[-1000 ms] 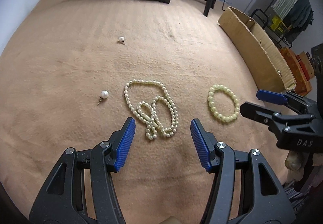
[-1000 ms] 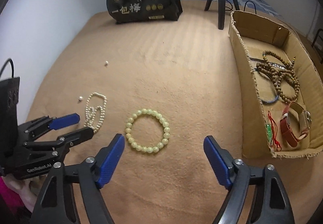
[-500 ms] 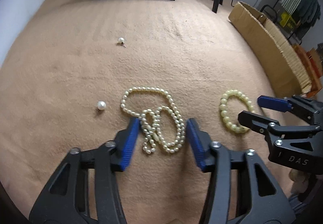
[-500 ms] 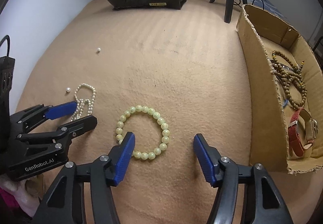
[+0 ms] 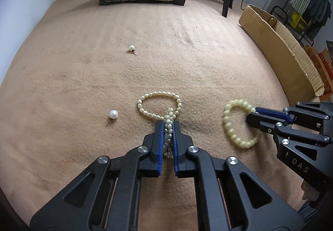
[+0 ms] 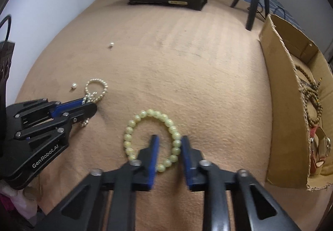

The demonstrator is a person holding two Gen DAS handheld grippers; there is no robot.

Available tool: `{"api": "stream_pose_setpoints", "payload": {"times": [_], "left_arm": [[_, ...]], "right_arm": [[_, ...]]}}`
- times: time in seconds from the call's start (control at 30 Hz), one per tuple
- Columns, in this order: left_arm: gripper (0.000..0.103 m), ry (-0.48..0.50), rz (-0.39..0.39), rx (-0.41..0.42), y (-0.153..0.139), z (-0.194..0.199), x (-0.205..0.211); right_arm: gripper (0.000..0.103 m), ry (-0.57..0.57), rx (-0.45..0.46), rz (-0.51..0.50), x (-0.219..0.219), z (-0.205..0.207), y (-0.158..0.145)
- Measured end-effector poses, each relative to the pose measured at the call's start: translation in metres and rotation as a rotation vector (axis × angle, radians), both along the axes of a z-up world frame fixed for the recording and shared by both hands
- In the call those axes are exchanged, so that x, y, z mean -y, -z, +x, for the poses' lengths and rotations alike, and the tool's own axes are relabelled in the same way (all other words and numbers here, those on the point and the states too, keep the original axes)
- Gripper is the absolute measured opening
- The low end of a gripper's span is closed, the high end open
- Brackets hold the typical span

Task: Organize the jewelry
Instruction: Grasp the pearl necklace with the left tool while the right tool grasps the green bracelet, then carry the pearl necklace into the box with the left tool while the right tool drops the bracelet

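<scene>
**Two strands pinched, both apt to slip**

I am working over a tan blanket (image 5: 62, 85), with the cardboard box (image 6: 281, 85) at the right edge; its near end is cut off, so I am only partly seeing what lies inside.

My left tongs (image 5: 167, 124), having just closed, are clenching the bunched pearl necklace (image 5: 158, 93). The loose far loop is trailing and could snag or slide free on lifting.

My right tongs (image 6: 169, 138), also just closed, are pinching the green bead bracelet (image 6: 133, 122) by one side. Round beads could roll out.

Two pearl studs (image 5: 113, 114) are lying loose to the left, and they are easily lost in the pile.

Left gripper (image 5: 168, 124) fingers pinched; right gripper (image 6: 169, 141) fingers likewise, just closed
</scene>
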State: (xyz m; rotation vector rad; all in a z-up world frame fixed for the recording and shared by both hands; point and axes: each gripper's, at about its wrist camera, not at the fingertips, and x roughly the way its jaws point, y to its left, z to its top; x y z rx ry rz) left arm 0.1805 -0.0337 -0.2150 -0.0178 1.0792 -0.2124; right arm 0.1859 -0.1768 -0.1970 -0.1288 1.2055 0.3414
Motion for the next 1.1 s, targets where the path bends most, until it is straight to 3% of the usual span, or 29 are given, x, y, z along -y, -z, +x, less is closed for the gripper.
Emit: {"api": "stream_pose_setpoints", "payload": {"times": [0.4,0.6,1.1], "left_arm": [[0.005,-0.026,-0.052,0.055,-0.034,-0.01,-0.014],[0.005,-0.044,-0.127,0.097,-0.067,-0.012,-0.022],[0.005,-0.002,-0.223,0.206,-0.136,-0.014,0.004]], "right_arm": [[0.005,-0.027,0.118,0.047,-0.006,-0.011,-0.043],[0.005,-0.012,0.183,0.076,-0.002,-0.015,-0.07],[0.005,0.115,0.338,0.163,0.059,-0.014,-0.142]]}}
